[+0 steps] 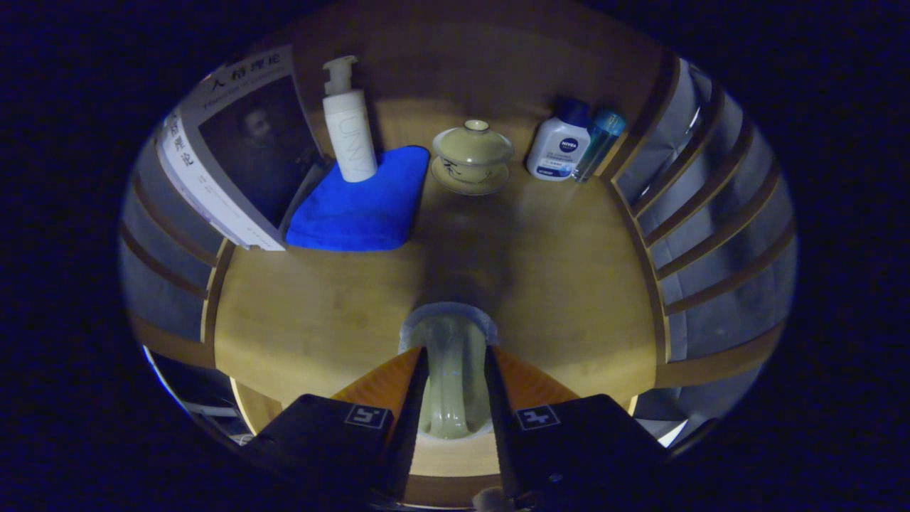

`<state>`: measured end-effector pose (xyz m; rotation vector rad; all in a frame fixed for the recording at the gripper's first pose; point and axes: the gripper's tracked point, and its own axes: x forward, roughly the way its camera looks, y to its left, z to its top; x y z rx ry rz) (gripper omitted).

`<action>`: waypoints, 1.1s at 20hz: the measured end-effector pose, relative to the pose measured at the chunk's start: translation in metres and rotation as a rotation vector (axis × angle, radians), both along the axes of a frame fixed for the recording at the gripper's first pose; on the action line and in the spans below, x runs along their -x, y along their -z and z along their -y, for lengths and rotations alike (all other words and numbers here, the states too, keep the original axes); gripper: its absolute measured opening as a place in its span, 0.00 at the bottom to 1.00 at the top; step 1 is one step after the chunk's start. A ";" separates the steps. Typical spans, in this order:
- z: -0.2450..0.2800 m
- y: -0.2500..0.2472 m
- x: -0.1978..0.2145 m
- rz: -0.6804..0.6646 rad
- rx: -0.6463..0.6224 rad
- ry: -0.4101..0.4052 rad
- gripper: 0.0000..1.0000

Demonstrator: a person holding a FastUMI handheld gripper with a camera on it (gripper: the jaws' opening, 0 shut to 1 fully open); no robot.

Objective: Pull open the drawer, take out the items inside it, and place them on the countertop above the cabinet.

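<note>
Now your gripper (455, 370) pinches the pale cup (449, 370) over the countertop (569, 284) — lidded bowl (472, 153) straight beyond, well apart.

The gripper (455, 370) points forward over the near edge of the countertop (569, 284), both fingers pressed against a small cup (449, 377) held between them.

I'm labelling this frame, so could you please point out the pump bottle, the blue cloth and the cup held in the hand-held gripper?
Pump bottle (350, 135): gripper view, on its body.
Blue cloth (359, 210): gripper view, on its middle.
Cup (449, 370): gripper view, on its inside, between the fingers.
</note>
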<state>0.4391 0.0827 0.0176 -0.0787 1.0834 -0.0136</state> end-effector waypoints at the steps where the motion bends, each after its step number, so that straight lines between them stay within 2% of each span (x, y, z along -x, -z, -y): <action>1: -0.002 -0.002 0.003 0.016 -0.011 -0.004 0.53; 3: -0.003 -0.007 0.004 0.066 -0.018 -0.023 0.55; 5: -0.009 -0.015 0.009 0.097 -0.042 -0.027 0.67; 8: -0.020 -0.025 0.021 0.131 -0.078 -0.036 0.66; 11: -0.025 -0.045 0.040 0.217 -0.068 -0.080 0.66; 15: -0.040 -0.069 0.090 0.344 -0.110 -0.145 0.65; 22: -0.037 -0.107 0.190 0.674 -0.101 -0.194 0.65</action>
